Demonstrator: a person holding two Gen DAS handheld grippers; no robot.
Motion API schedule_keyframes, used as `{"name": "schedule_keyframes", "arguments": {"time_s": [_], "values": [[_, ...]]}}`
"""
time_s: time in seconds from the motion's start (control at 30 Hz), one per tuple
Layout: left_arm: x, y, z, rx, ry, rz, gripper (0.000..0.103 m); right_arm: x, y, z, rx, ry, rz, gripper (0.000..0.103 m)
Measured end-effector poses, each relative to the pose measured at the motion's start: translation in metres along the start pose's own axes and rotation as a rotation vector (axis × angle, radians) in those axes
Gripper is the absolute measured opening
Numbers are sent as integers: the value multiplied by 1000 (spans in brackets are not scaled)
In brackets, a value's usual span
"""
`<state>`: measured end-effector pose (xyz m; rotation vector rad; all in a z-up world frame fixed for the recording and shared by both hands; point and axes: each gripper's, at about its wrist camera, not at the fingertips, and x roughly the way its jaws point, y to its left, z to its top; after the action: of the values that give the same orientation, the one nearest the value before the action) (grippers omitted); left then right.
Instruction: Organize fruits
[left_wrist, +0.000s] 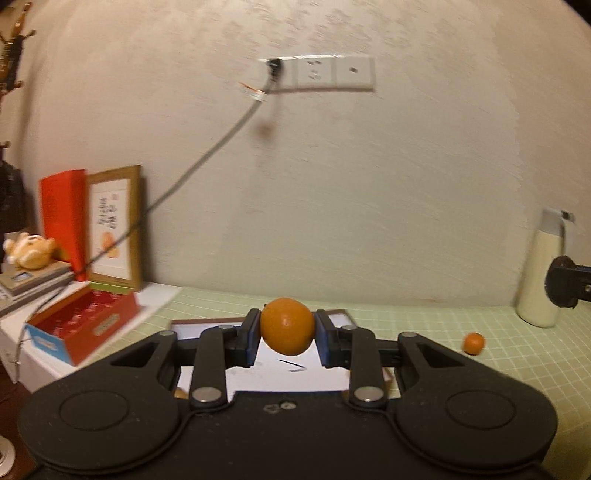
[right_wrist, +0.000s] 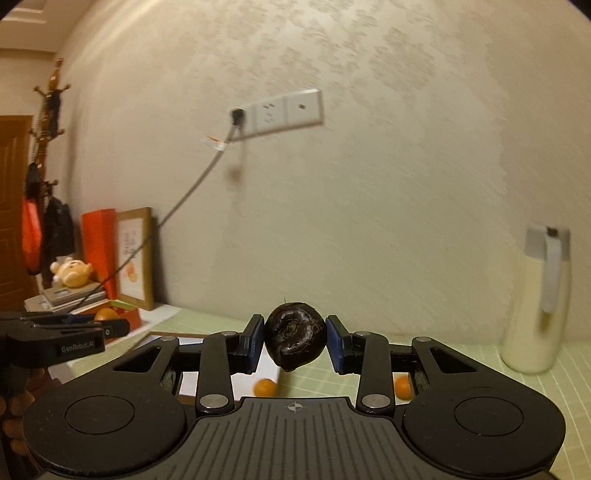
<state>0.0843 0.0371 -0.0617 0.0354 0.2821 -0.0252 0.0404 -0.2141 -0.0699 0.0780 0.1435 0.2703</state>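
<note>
In the left wrist view my left gripper (left_wrist: 287, 338) is shut on a round orange (left_wrist: 287, 321), held in the air above a white board with a brown frame (left_wrist: 258, 380). Another small orange (left_wrist: 473, 343) lies on the green checked cloth to the right. My right gripper (right_wrist: 295, 349) is shut on a dark brown, shiny round fruit (right_wrist: 295, 338) with a rough stem end. Below it two small oranges (right_wrist: 265, 387) (right_wrist: 402, 386) rest on the cloth beside the board's edge. The left gripper's black body (right_wrist: 55, 343) shows at the left of the right wrist view.
A cream bottle with a grey lid (left_wrist: 539, 273) stands at the right by the wall. At the left are an open red box (left_wrist: 81, 326), a framed picture (left_wrist: 114, 229), a plush toy (left_wrist: 29, 251) on books, and a grey cable (left_wrist: 207, 158) from the wall socket.
</note>
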Motion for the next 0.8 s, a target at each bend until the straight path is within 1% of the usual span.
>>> {"name": "schedule_keyframes", "arguments": {"time_s": [0.23,0.5,0.63,0.8], "values": [[-1,36,13,-35,-24,87,21,11,31,7,-42,-35,80,36],[22,66,10,-89,-19,172,21,50,53,5,-45,-36,152,36],[40,74,6,-97,0,199,21,79,57,0,-28,-7,169,36],[61,84,-3,-99,37,221,21,121,54,-11,14,64,170,36]]}}
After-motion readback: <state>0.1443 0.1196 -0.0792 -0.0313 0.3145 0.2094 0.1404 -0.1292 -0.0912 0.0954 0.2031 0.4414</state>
